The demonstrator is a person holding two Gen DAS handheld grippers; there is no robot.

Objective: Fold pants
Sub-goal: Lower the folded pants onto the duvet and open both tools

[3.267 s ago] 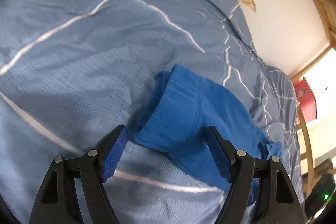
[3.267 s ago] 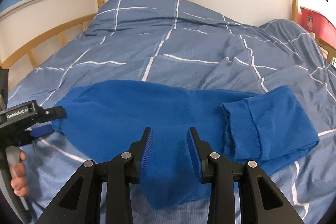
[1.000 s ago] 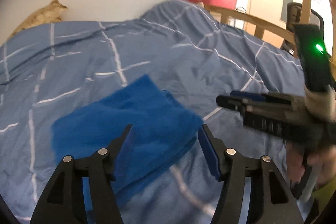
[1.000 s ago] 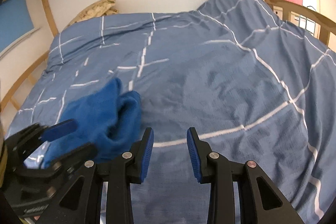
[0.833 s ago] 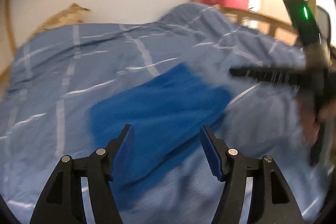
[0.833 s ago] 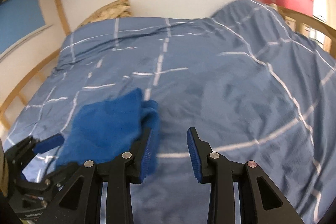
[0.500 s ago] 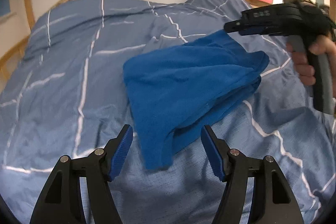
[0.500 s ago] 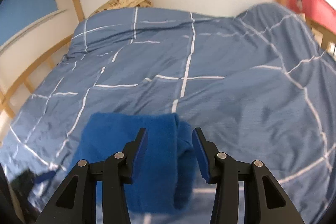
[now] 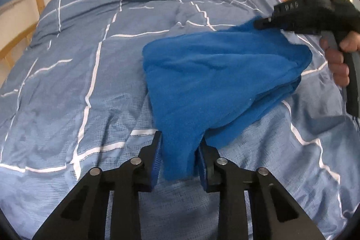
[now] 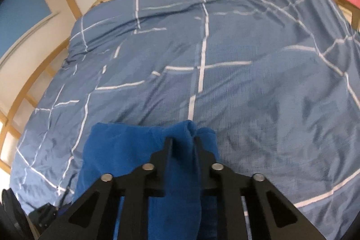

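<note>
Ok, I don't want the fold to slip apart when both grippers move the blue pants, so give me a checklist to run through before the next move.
1. Left gripper has cloth between its fingers: ok, a corner of the blue pants sits between the pads.
2. Right gripper is clamped: ok, fabric is bunched between its fingers.
3. All folded layers caught in each grip: cannot tell, the lower layers are hidden.
4. Fold edges aligned: not ok, lower layers stick out along the right edge in the left wrist view.
5. Bedspread not pinched with the pants: cannot tell.
6. Landing area on the bedspread flat: not ok, it is wrinkled and humped.
</note>
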